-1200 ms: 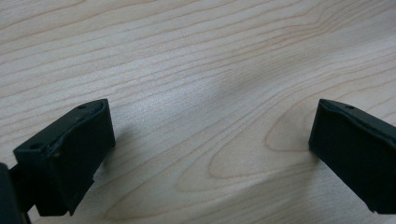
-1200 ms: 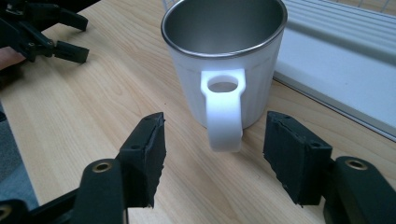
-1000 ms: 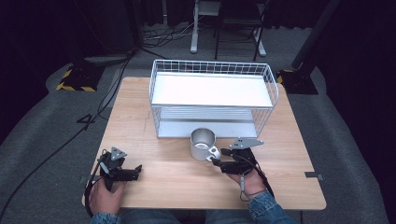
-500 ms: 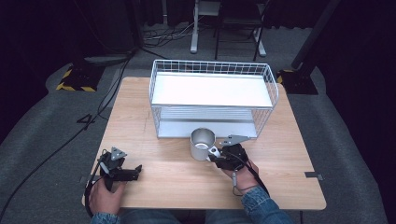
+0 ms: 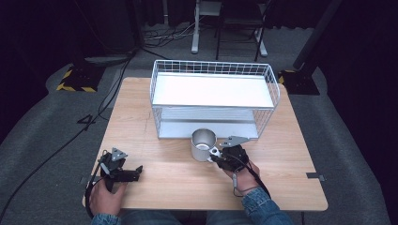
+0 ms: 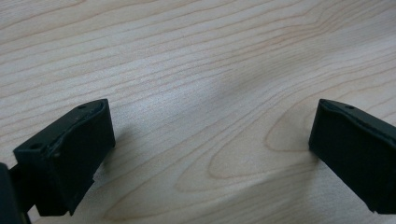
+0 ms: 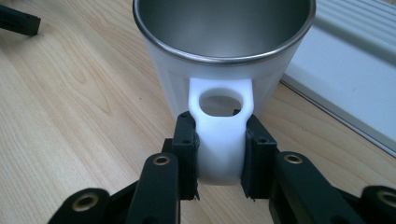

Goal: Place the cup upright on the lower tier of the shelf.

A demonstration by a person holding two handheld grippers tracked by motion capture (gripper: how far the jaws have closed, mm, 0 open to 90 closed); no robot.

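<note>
Mug handle [image 7: 221, 140] clamped between right fingers [image 7: 187, 154].

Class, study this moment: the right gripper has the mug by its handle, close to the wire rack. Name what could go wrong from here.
1. The right gripper clamps only the mug's white handle, so the mug might swing or slip once lifted.
2. The mug stands just in front of the wire rack; a careless lift may knock its rim against the wires.
3. The left gripper rests open on the table and gives no support.
</note>
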